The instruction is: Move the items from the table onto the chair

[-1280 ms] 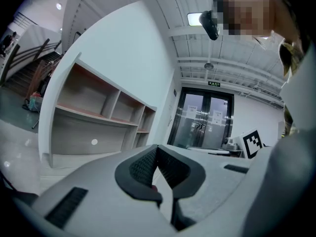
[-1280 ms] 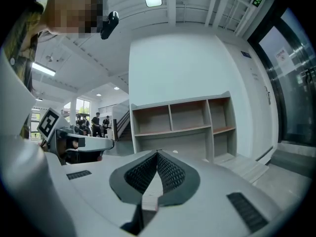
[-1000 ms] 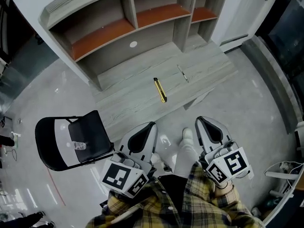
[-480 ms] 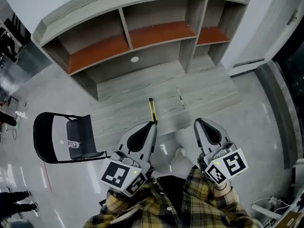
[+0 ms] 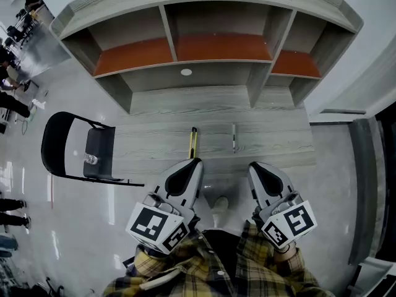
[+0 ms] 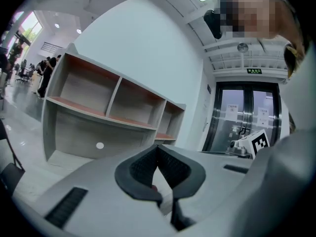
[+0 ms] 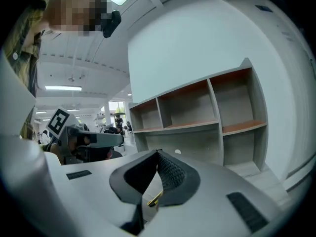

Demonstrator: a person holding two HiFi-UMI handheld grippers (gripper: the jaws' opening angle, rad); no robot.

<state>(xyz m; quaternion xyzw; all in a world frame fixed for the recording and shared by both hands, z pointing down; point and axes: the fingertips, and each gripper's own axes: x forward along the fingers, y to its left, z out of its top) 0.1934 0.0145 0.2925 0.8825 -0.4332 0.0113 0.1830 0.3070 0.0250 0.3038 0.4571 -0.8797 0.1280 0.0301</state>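
A yellow utility knife and a thin grey pen-like tool lie on the low grey wood table just ahead of me. The black folding chair stands to the table's left, with a small clear item on its seat. My left gripper is shut and empty, its tip just short of the knife. My right gripper is also shut and empty, near the table's front edge. In the right gripper view the knife shows below the closed jaws. The left gripper view shows its jaws closed.
A grey shelf unit with orange shelves rises behind the table. A white wall and baseboard run along the right. People stand far off at the left. Glass doors show in the left gripper view. My shoe is between the grippers.
The whole view has swung round: table and shelves now face me squarely and the chair sits further left. Both grippers swung along, staying shut, side by side.
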